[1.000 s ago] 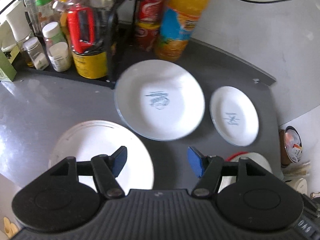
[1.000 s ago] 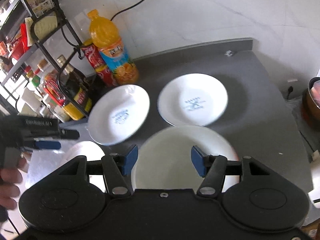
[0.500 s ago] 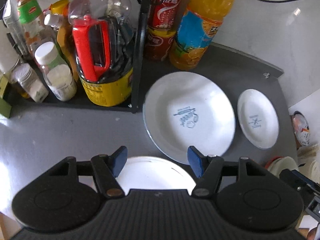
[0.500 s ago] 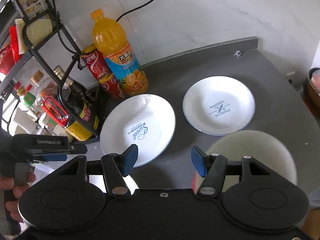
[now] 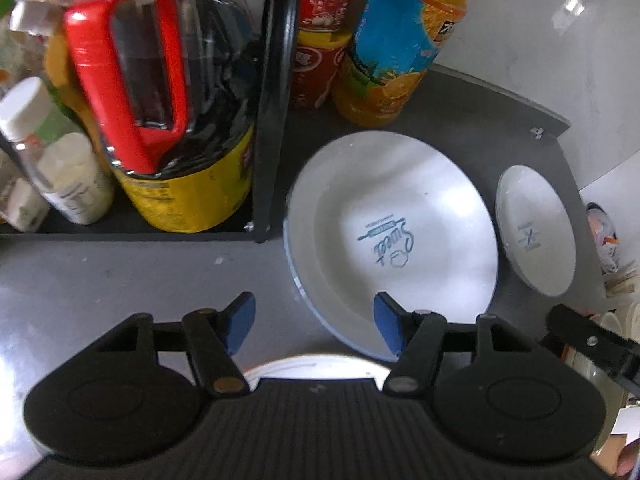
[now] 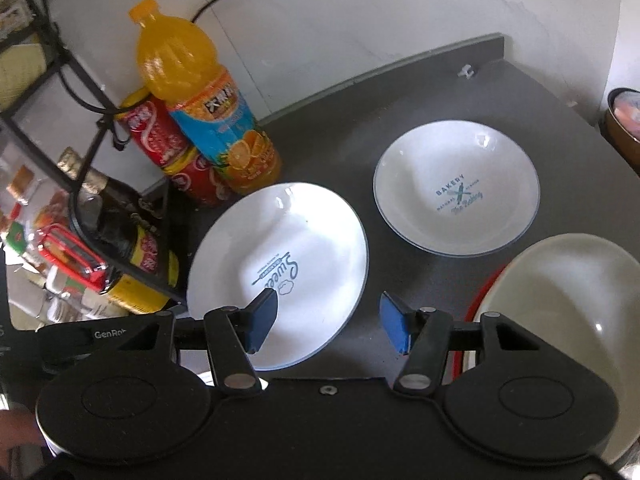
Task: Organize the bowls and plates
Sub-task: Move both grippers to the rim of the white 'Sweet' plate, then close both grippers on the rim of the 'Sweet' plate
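Note:
A big white plate printed "Sweet" (image 5: 400, 208) (image 6: 304, 240) lies on the dark grey counter (image 5: 120, 276) beside the rack. A smaller white "Bakery" plate (image 5: 536, 232) (image 6: 456, 188) lies to its right. My left gripper (image 5: 314, 320) hangs over the big plate's near-left rim, jaws closing, rim between the blue pads, no contact seen. My right gripper (image 6: 329, 322) hangs over its near-right rim, jaws also closing, pads clear of it. A cream bowl with a red rim (image 6: 560, 288) sits at the right. Another white bowl (image 5: 312, 366) peeks out under the left gripper.
A black wire rack (image 5: 272, 100) stands left of the plate with a dark bottle with a red handle (image 5: 132, 80) and small jars. An orange juice bottle (image 6: 200, 100) and red cans (image 6: 160, 136) stand at the wall behind it. The counter ends at the right.
Both grippers have come lower and closer to the rack, onto the "Sweet" plate. The two bowls have slid toward the frames' bottom and right edges. Both pairs of jaws have narrowed slightly.

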### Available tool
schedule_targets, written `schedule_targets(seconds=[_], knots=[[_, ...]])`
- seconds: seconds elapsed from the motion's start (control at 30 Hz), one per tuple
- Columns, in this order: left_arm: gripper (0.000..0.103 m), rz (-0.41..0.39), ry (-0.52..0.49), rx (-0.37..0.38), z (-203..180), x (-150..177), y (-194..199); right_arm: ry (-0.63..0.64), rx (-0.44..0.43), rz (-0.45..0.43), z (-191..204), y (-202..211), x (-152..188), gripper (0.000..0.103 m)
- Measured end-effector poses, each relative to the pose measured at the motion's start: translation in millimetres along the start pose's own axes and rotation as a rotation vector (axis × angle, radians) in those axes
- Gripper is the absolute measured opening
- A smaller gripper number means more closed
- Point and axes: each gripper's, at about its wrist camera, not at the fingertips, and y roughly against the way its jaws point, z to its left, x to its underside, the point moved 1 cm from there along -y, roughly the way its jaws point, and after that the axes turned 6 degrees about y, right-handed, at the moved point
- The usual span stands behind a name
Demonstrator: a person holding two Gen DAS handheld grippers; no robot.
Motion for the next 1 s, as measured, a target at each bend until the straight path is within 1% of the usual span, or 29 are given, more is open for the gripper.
schedule_targets(seconds=[0.07, 0.13, 0.2, 0.27, 0.4, 0.5, 0.63, 0.67, 0.7, 0.73, 0.83, 1.0], knots=[[0.061, 0.005, 0.0, 0.005, -0.3, -1.2, -7.7, -0.016, 0.009, 0.012, 0.3, -8.5, -0.5, 0.05], [0.059, 0.01, 0.01, -0.001, -2.6, -3.5, -14.3, -0.032, 0.019, 0.025, 0.4, -16.0, -0.8, 0.048], [0.054, 0.004, 0.027, 0.003, -3.3, -4.7, -19.6, -0.048, 0.031, 0.04, 0.9, -23.0, -1.7, 0.047], [0.049, -0.002, 0.037, -0.011, -4.1, -5.8, -25.4, -0.057, 0.035, 0.049, 1.2, -28.6, -2.9, 0.047], [0.042, -0.005, 0.079, -0.017, 1.3, -5.9, -36.0, -0.048, 0.068, 0.066, 2.6, -42.0, -8.2, 0.046], [0.038, 0.006, 0.115, -0.025, 9.0, -6.9, -43.1, -0.057, 0.08, 0.086, -0.7, -55.0, -13.0, 0.041], [0.036, 0.012, 0.142, -0.01, 14.8, -6.8, -53.1, -0.078, 0.092, 0.118, -5.9, -70.7, -17.2, 0.036], [0.032, 0.018, 0.154, -0.006, 17.2, -6.4, -56.1, -0.085, 0.089, 0.125, -6.7, -74.5, -18.6, 0.034], [0.028, 0.025, 0.171, 0.003, 20.3, -7.1, -58.0, -0.089, 0.086, 0.132, -7.2, -79.1, -20.1, 0.033], [0.026, 0.028, 0.191, 0.009, 24.4, -7.2, -58.7, -0.088, 0.087, 0.136, -7.3, -82.4, -20.6, 0.033], [0.025, 0.022, 0.225, 0.027, 30.8, -9.5, -63.3, -0.085, 0.095, 0.16, -8.7, -95.6, -22.9, 0.033], [0.019, 0.018, 0.268, 0.06, 37.4, -10.0, -66.5, -0.133, 0.1, 0.199, -17.2, -112.1, -24.0, 0.032]])
